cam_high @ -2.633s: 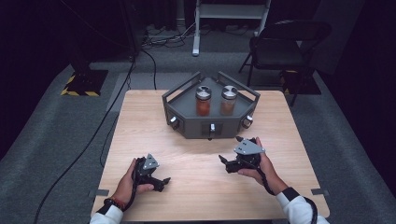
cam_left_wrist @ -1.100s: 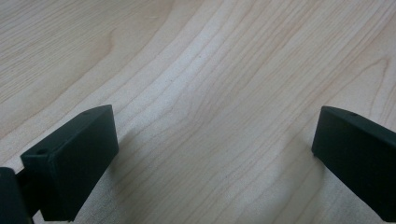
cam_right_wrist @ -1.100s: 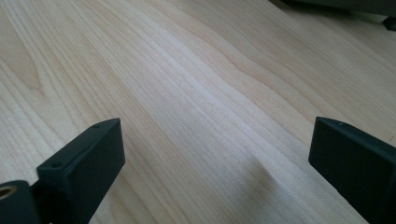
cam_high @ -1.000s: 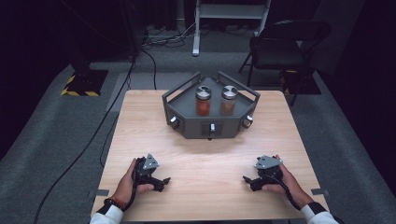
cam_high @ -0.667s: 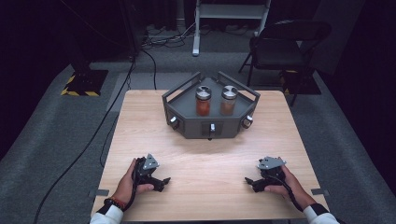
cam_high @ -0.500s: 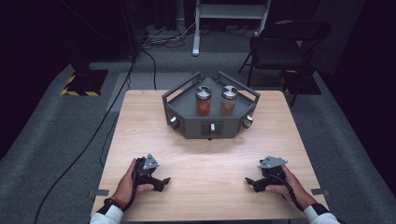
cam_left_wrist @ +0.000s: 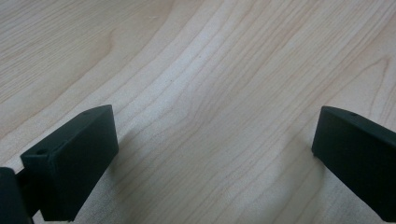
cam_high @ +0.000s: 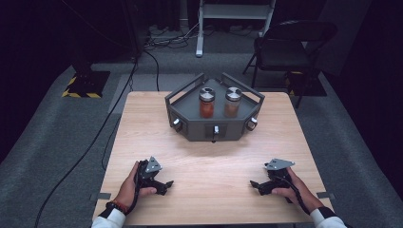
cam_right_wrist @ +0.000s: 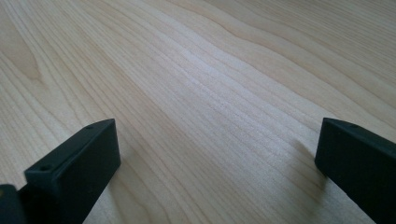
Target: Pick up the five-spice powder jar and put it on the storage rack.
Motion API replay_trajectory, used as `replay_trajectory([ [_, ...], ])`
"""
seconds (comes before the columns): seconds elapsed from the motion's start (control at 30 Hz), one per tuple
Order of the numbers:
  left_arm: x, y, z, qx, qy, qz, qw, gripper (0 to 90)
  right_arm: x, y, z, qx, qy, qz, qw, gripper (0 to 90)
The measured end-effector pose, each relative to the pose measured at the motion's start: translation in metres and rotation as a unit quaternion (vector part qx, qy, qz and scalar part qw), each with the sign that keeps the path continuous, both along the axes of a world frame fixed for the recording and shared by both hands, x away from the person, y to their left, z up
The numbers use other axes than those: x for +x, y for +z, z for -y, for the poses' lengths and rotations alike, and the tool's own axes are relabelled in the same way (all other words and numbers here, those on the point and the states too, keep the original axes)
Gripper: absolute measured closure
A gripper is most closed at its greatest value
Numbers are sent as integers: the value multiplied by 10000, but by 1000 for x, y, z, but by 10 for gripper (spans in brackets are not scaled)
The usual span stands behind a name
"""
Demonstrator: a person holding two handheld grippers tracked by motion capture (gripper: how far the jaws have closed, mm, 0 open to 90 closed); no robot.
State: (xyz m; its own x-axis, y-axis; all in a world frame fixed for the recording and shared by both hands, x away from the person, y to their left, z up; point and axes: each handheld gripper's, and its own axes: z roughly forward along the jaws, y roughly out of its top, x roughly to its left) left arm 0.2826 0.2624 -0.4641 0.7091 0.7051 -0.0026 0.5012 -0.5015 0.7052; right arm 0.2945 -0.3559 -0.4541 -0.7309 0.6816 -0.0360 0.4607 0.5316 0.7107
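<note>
Two jars (cam_high: pixel 206 102) upright in grey tray (cam_high: pixel 190 124), both grippers (cam_high: pixel 167 183) gaping, well apart

Both hands lay low at the near edge, left gripper (cam_high: pixel 166 183) and right gripper (cam_high: pixel 254 184) empty, jaws spread wide, pointing inward.

Right gripper (cam_right_wrist: pixel 217 154): two black block-shaped jaws, spread wide apart, nothing between them. Beneath: pale wooden table (cam_right_wrist: pixel 210 70) with diagonal grain, close below.
</note>
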Motion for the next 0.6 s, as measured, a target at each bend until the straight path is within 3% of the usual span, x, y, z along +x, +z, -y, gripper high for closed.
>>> replay_trajectory([
  [0.6, 1, 0, 1, 6, -1, 10, 10000, 1, 0, 0, 2, 3, -9, -2, 10000, 0],
])
